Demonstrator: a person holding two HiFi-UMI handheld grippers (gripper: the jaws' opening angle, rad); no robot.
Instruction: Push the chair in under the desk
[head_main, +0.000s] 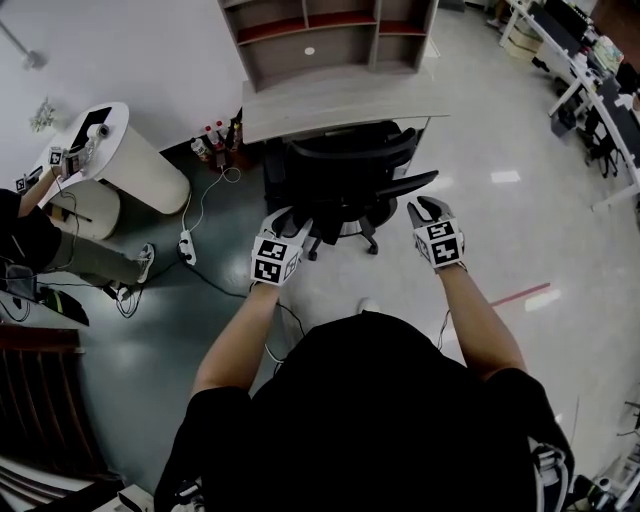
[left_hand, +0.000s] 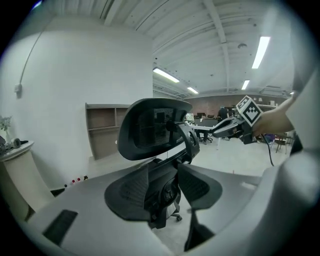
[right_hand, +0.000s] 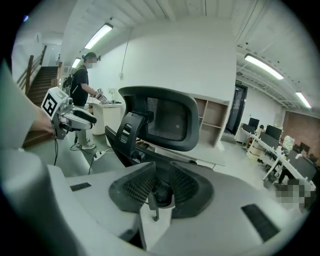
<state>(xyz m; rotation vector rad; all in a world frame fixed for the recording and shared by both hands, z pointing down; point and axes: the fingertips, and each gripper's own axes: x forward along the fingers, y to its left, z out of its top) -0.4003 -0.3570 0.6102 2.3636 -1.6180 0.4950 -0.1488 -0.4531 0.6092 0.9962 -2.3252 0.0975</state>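
Note:
A black mesh office chair (head_main: 345, 170) stands with its seat toward the grey desk (head_main: 330, 105), its back toward me. My left gripper (head_main: 285, 215) hangs just behind the chair's left side and my right gripper (head_main: 428, 207) behind its right side; neither touches it. In the left gripper view the jaws (left_hand: 164, 180) stand apart, the chair's headrest (left_hand: 150, 130) ahead beyond them, the right gripper (left_hand: 230, 127) off to the right. In the right gripper view the jaws (right_hand: 160, 180) leave a narrow gap with nothing in it; the headrest (right_hand: 165, 120) lies ahead.
A shelf unit (head_main: 330, 30) sits on the desk. A white round table (head_main: 110, 135) and a person (head_main: 20, 220) are at left. A power strip (head_main: 186, 248) with cables lies on the floor left of the chair, bottles (head_main: 215, 135) by the desk. More desks (head_main: 600, 90) stand far right.

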